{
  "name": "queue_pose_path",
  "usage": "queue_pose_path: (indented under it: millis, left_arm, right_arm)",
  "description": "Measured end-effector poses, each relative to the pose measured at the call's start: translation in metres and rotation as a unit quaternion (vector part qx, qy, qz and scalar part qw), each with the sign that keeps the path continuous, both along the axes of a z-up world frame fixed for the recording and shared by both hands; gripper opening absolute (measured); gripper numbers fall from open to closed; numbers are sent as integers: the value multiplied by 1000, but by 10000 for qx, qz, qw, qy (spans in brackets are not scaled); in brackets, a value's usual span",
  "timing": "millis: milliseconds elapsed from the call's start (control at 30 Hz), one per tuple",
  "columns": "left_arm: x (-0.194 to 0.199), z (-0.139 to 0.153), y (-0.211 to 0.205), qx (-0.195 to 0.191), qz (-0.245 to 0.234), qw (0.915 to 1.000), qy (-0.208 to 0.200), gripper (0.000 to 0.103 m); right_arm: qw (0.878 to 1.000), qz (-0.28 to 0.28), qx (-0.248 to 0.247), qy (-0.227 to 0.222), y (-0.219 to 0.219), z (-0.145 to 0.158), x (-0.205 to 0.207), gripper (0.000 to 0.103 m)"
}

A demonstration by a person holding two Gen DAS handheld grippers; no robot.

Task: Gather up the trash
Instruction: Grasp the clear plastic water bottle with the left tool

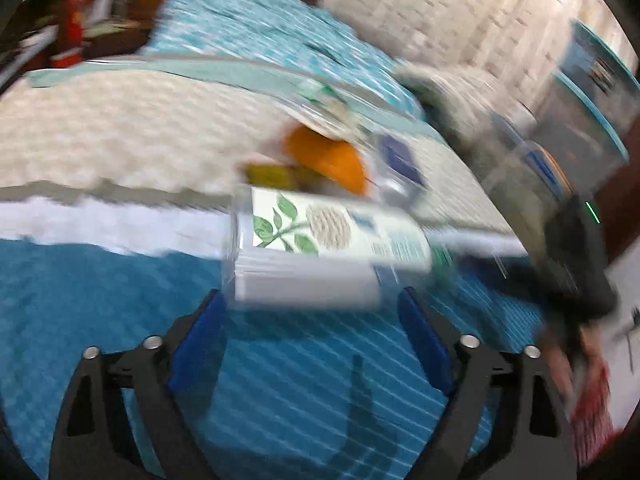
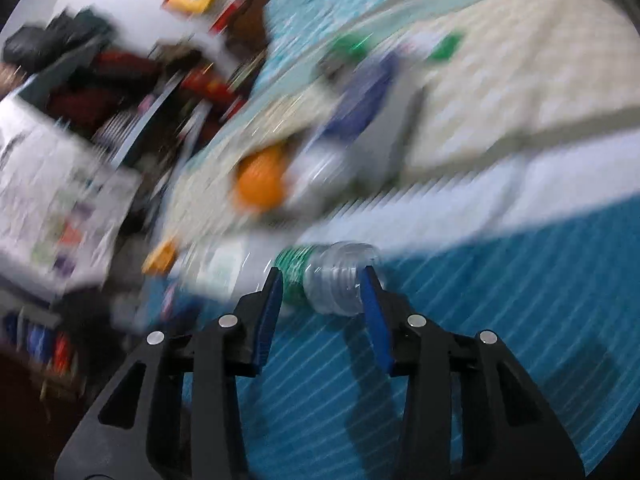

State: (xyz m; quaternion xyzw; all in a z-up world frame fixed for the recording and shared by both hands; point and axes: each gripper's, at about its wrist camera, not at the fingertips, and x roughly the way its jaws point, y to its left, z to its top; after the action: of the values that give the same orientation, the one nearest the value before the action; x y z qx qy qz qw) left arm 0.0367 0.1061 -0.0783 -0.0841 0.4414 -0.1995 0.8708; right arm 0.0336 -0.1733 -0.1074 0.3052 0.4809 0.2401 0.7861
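Note:
Both views are motion-blurred. A clear plastic bottle [image 1: 320, 248] with a white leaf-printed label lies on the blue striped bedspread [image 1: 280, 380]. My left gripper [image 1: 312, 300] is open, its blue pads on either side of the bottle's base end. In the right wrist view the bottle's ribbed neck end [image 2: 340, 280] with a green band sits between my right gripper's [image 2: 322, 278] blue pads, which are shut on it. An orange wrapper [image 1: 328, 160], also in the right wrist view [image 2: 260, 184], and another bottle with a dark blue label [image 1: 400, 164] lie beyond on a cream quilt [image 1: 120, 132].
A pile of cluttered items and papers [image 2: 60, 184] lies to the left of the bed. Stacked plastic storage boxes [image 1: 580, 120] stand to the right. A dark device [image 1: 572, 248], seemingly the other gripper, shows at the right.

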Motion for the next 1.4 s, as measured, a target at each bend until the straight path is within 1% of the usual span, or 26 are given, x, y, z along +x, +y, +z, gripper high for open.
queue_pose_path:
  millis: [100, 167, 200, 267, 367, 467, 567, 633, 700, 767, 800, 900, 1033, 1133, 1167, 1267, 1300, 1333, 1400]
  left_arm:
    - [12, 2, 34, -251, 407, 9987, 173, 85]
    - [14, 4, 52, -337, 746, 9964, 236, 86]
    - [12, 5, 57, -359, 826, 9956, 241, 86]
    - [12, 8, 62, -425, 897, 9947, 267, 86]
    - [3, 12, 62, -472, 784, 9952, 337, 86]
    - [-3, 14, 52, -443, 630, 9963, 373, 87]
    - [-10, 16, 35, -483, 456, 9965, 515, 89]
    - [-11, 16, 24, -518, 403, 9963, 554, 94]
    - [-12, 16, 14, -476, 401, 9963, 595, 94]
    - [-9, 14, 7, -432, 463, 9956, 696, 94]
    - [-7, 11, 5, -436, 510, 9947, 778, 94]
    - [-2, 5, 5, -451, 696, 9919, 964, 94]
    - [5, 3, 8, -258, 953, 9910, 901, 94]
    - [10, 2, 9, -91, 1054, 9909, 829, 94]
    - [11, 1, 8, -76, 1033, 9912, 827, 94]
    - [15, -3, 2, 228, 1044, 9916, 722, 94]
    - [17, -7, 0, 397, 1060, 9911, 707, 93]
    - [19, -11, 0, 444, 1055, 9908, 727, 87]
    - [22, -19, 0, 543, 1037, 9901, 772, 71]
  right_arm:
    - [9969, 730, 296, -34, 31, -1, -24, 44]
    - [9958, 867, 265, -88, 40, -2, -32, 44]
    - [9959, 873, 208, -140, 42, -2, -35, 44]
    - [9968, 767, 91, -225, 38, -1, -38, 44]
    - [9981, 529, 214, -224, 22, 0, -36, 44]
    - [9991, 268, 188, -284, 4, 2, -35, 44]
    - [9994, 94, 173, -288, -6, 2, -31, 44]
    - [9996, -5, 188, -232, -11, -3, -25, 44]
    - [9997, -55, 103, -198, -5, -5, -17, 44]
    - [9997, 30, -144, -199, 9, -9, -12, 44]
    - [9996, 81, -176, -208, 17, -10, -10, 44]
    - [9986, 467, -98, -222, 50, -10, -8, 44]
    - [9918, 1155, -294, -468, 98, -4, -18, 44]
    - [9890, 1295, -428, -573, 108, -2, -21, 44]
    - [9892, 1281, -434, -573, 105, -2, -21, 44]
    - [9924, 1065, -406, -475, 94, -5, -18, 44]
    - [9933, 985, -398, -450, 89, -5, -17, 44]
    - [9944, 863, -407, -443, 80, -3, -15, 44]
    - [9959, 665, -399, -462, 65, 1, -11, 44]
